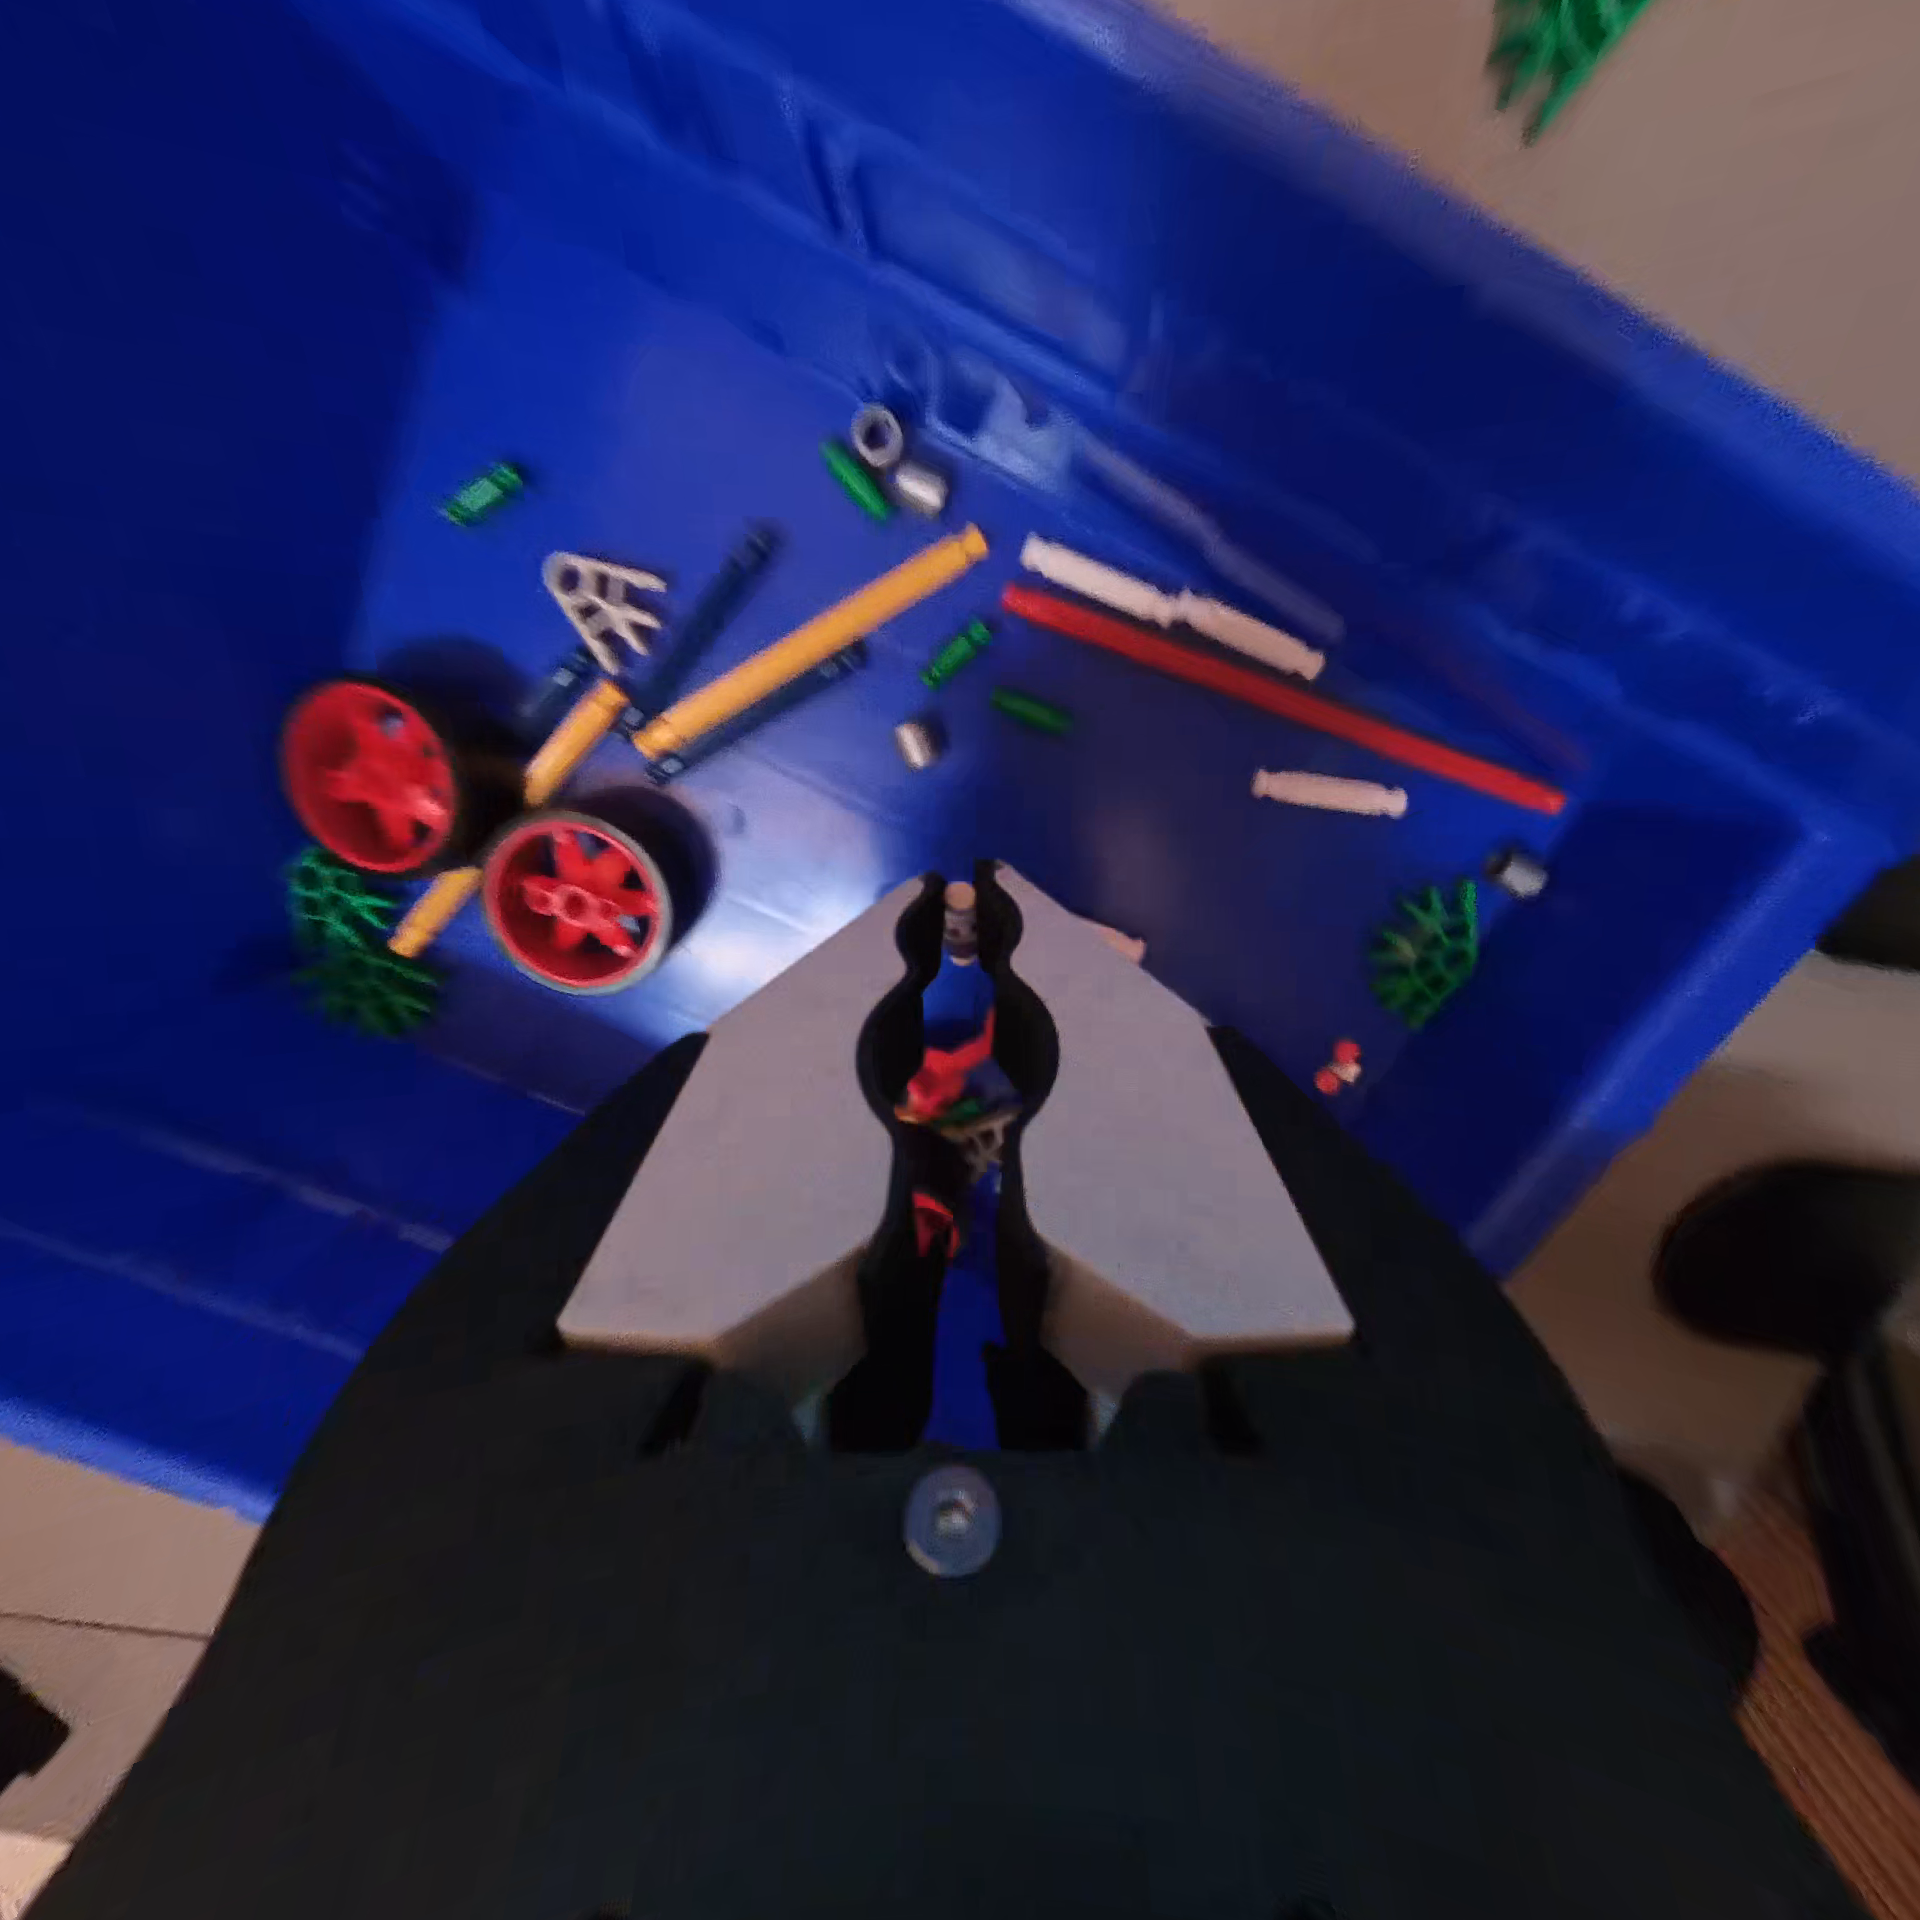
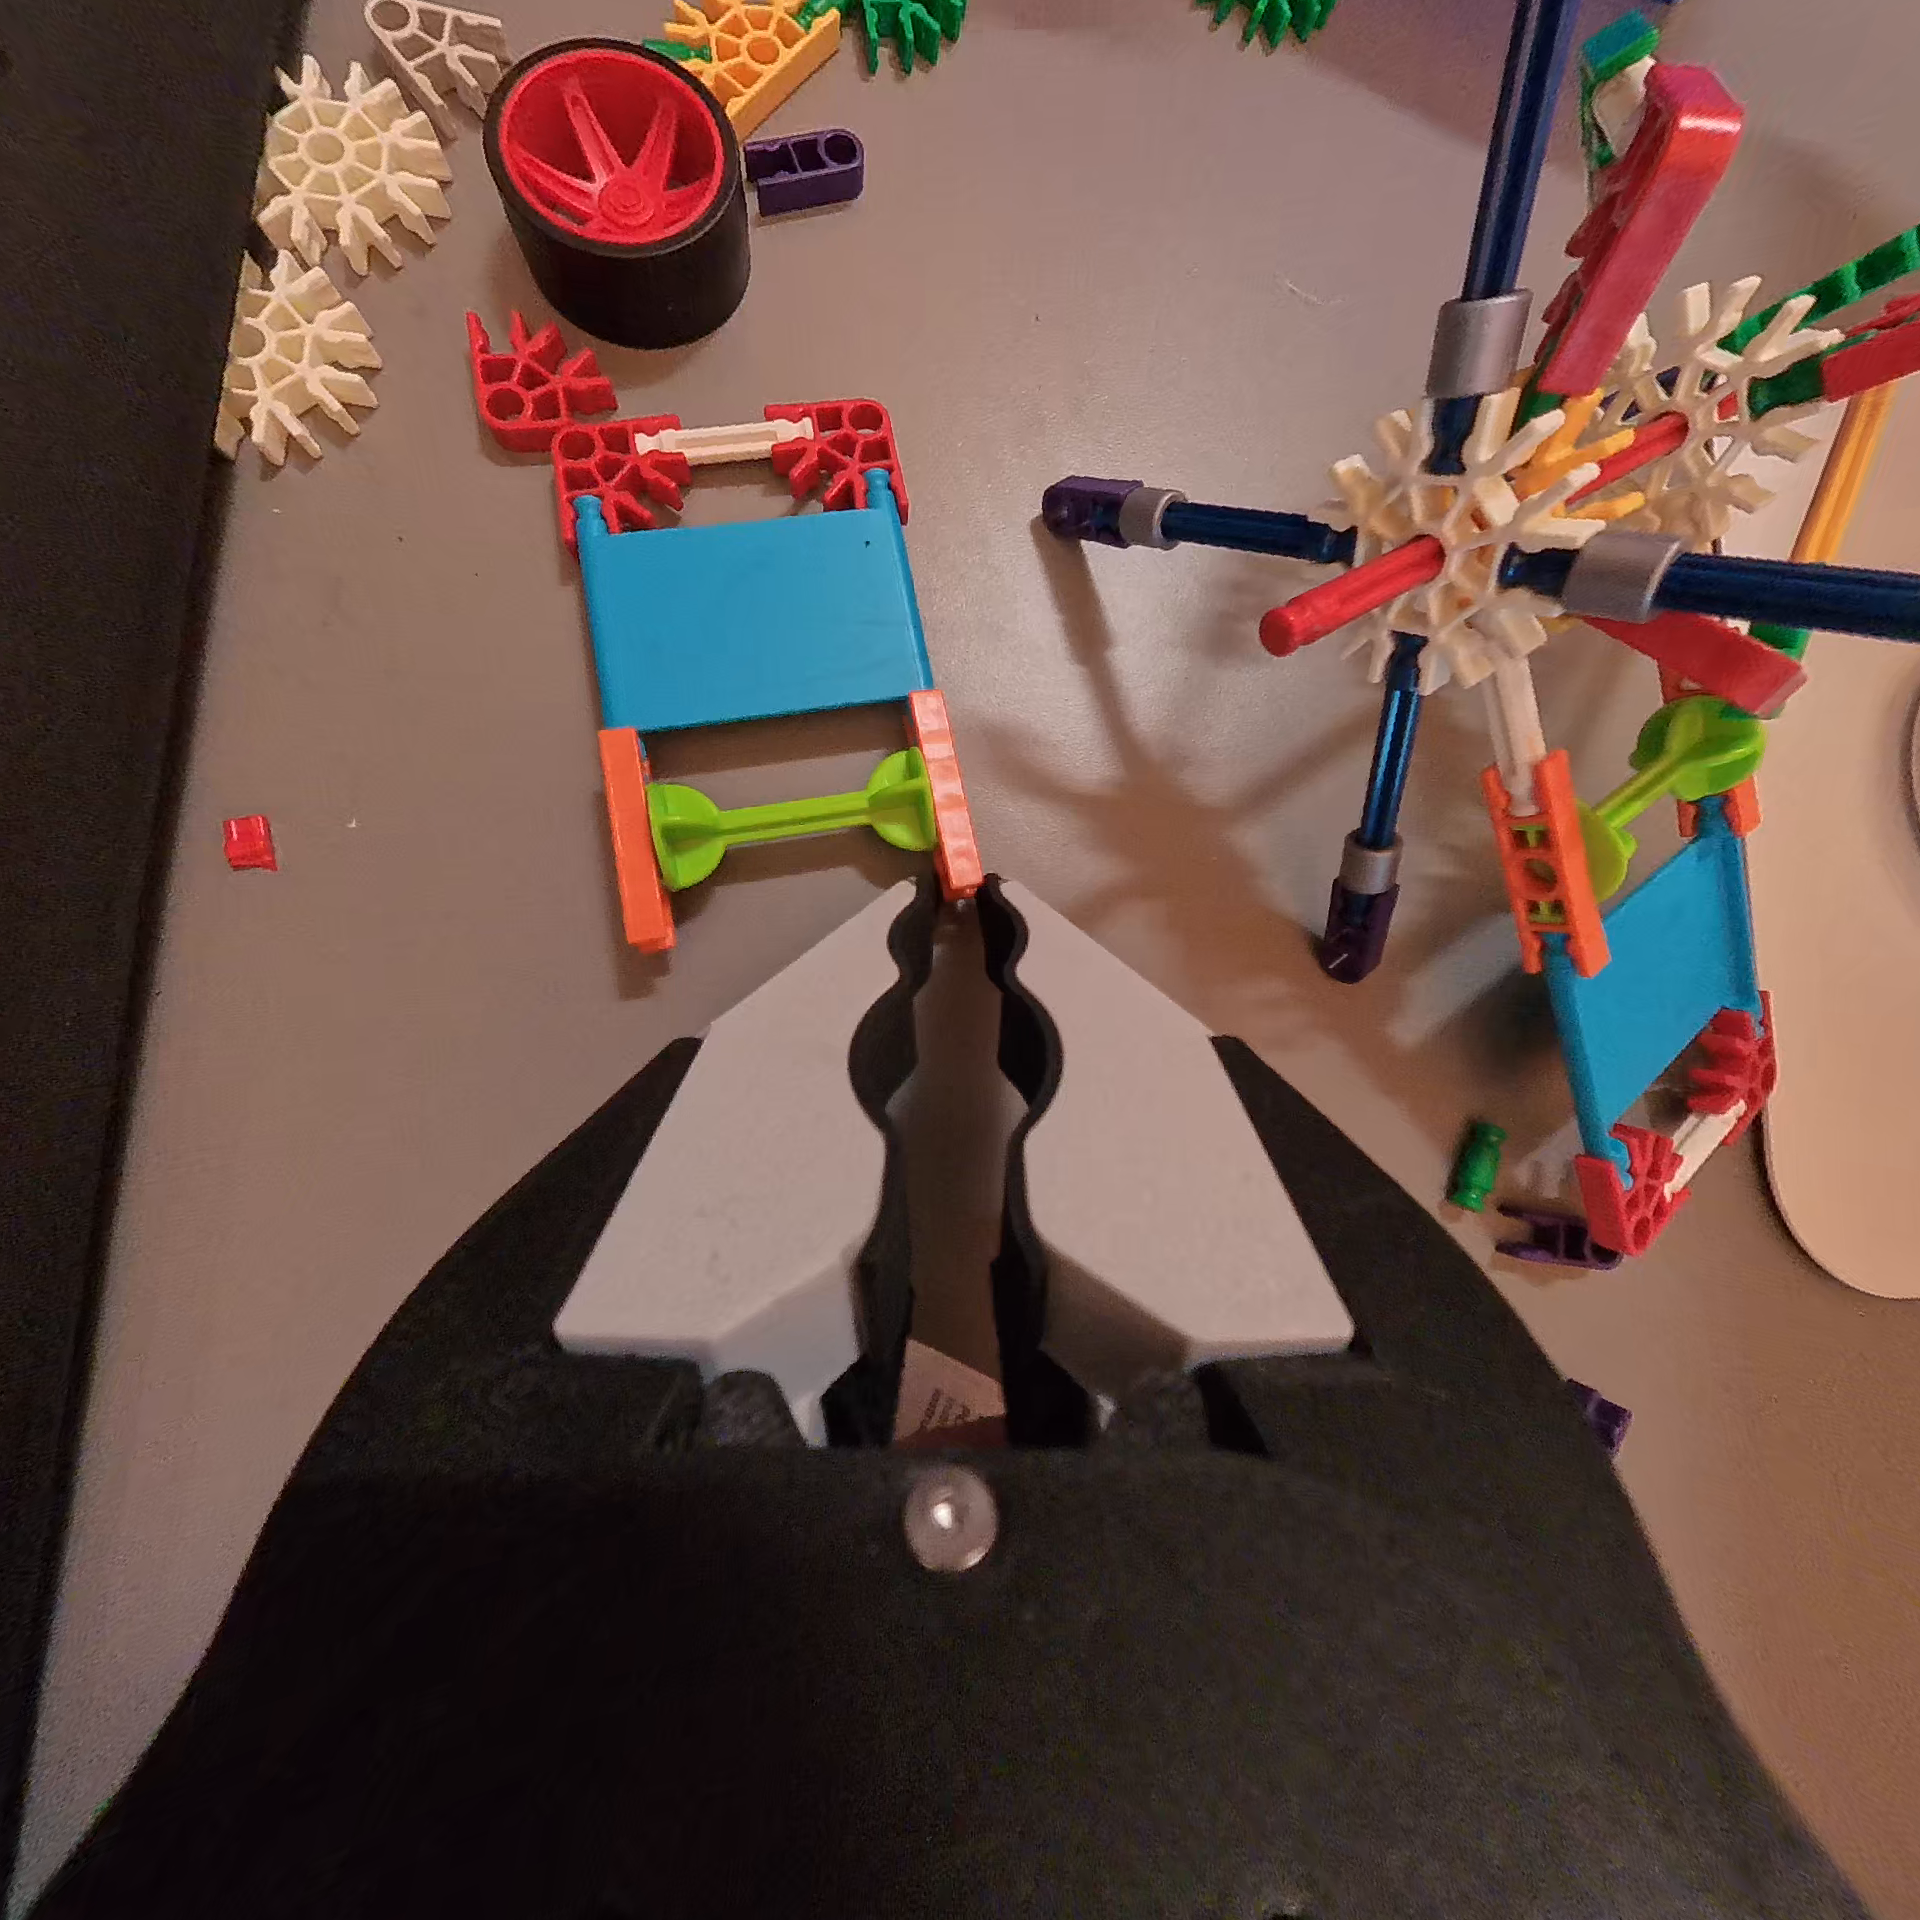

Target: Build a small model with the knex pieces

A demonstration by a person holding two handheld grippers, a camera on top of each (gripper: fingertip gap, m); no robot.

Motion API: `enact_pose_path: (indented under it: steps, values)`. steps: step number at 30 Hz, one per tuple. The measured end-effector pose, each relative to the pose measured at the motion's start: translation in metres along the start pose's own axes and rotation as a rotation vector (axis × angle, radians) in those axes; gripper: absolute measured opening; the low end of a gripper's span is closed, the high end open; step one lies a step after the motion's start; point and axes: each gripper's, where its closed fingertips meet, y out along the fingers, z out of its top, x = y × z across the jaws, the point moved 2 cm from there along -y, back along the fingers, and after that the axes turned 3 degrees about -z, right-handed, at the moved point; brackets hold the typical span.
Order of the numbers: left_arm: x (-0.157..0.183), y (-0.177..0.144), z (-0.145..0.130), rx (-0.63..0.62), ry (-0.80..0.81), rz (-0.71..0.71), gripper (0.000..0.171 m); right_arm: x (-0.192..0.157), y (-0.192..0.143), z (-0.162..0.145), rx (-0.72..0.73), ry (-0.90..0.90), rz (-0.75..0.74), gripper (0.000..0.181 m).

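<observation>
In the left wrist view my left gripper (image 1: 961, 909) hangs over a blue bin (image 1: 1558, 343) of loose construction-toy pieces. Its tips are shut on a small pale piece (image 1: 961, 902). The picture is blurred. In the right wrist view my right gripper (image 2: 956, 896) sits low over a grey table. Its tips close on the near end of an orange connector (image 2: 951, 790). That connector belongs to a flat assembly with a blue panel (image 2: 753, 613), a lime green rod (image 2: 795, 816), a second orange connector (image 2: 634, 831) and red connectors (image 2: 623, 468).
The bin holds two red wheels (image 1: 369, 774), a yellow rod (image 1: 810, 644), a red rod (image 1: 1278, 696), white rods (image 1: 1164, 603) and green connectors (image 1: 1429, 951). On the table stand a large spoked model (image 2: 1455, 520), a red wheel (image 2: 618, 187), white snowflake connectors (image 2: 348, 166) and a small red piece (image 2: 247, 842).
</observation>
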Motion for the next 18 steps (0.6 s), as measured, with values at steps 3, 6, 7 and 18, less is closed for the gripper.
enact_pose_path:
  steps: [3,6,7,18]
  values:
    - [0.018,0.009,-0.023,-0.165,-0.014,-0.06,0.004,0.0,0.0,0.0,0.003,0.005,0.001,0.006]
    - [0.012,0.012,-0.038,-0.323,-0.019,0.054,0.033,0.0,0.0,0.0,0.004,0.009,0.002,0.006]
    - [0.02,0.013,-0.029,-0.281,-0.045,0.01,0.042,0.0,0.0,0.0,0.004,0.011,0.002,0.006]
    - [0.038,0.032,-0.013,-0.216,-0.153,-0.047,0.022,0.001,0.001,0.0,0.022,0.034,0.013,0.006]
